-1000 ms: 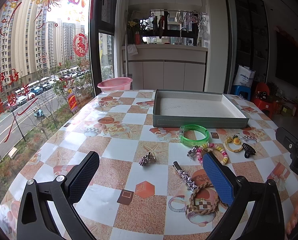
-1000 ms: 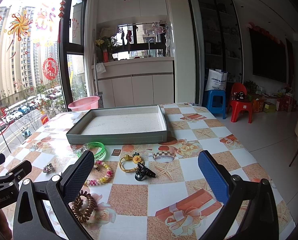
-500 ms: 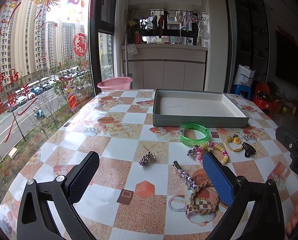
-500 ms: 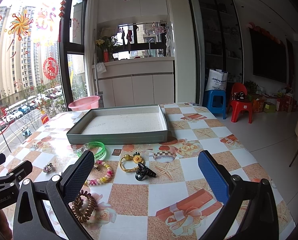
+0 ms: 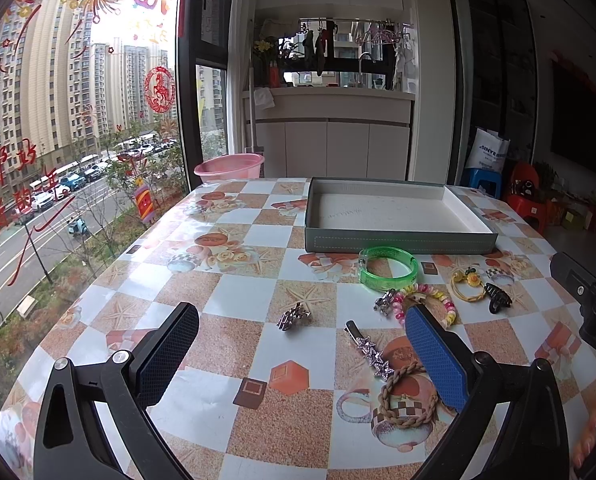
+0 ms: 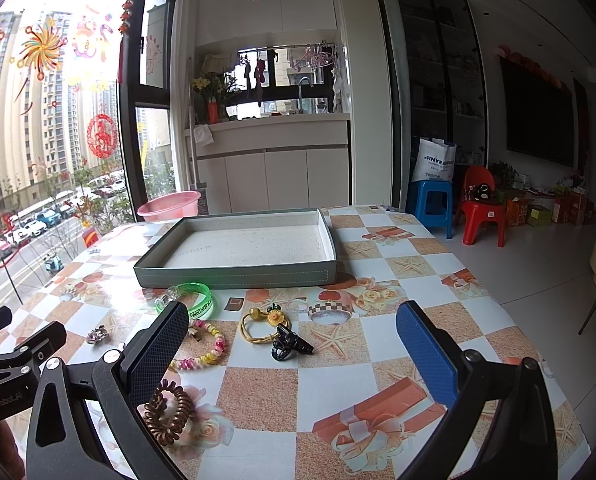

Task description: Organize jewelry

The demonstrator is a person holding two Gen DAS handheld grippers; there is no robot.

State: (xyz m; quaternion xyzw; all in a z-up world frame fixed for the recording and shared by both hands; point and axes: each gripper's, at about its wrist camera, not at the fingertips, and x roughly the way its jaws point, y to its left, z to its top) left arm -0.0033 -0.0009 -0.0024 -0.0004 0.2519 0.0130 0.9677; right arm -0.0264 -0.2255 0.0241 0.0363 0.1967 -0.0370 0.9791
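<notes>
A shallow grey box (image 5: 398, 240) with nothing in it stands at the table's far side; it also shows in the right wrist view (image 6: 233, 276). In front of it lie a green bangle (image 5: 388, 268), a bead bracelet (image 5: 438, 300), a yellow flower hair tie (image 5: 468, 284), a black claw clip (image 5: 498, 303), a silver clip (image 5: 293, 316), a star hair clip (image 5: 370, 350) and a braided brown band (image 5: 408, 400). My left gripper (image 5: 302, 344) is open above the table's near side. My right gripper (image 6: 291, 344) is open near the claw clip (image 6: 287, 344) and a coil hair tie (image 6: 167, 412).
A pink basin (image 5: 229, 166) sits at the table's far left corner by the window. A blue stool (image 6: 432, 204) and a red chair (image 6: 482, 208) stand on the floor to the right. The patterned tablecloth (image 5: 225, 292) covers the table.
</notes>
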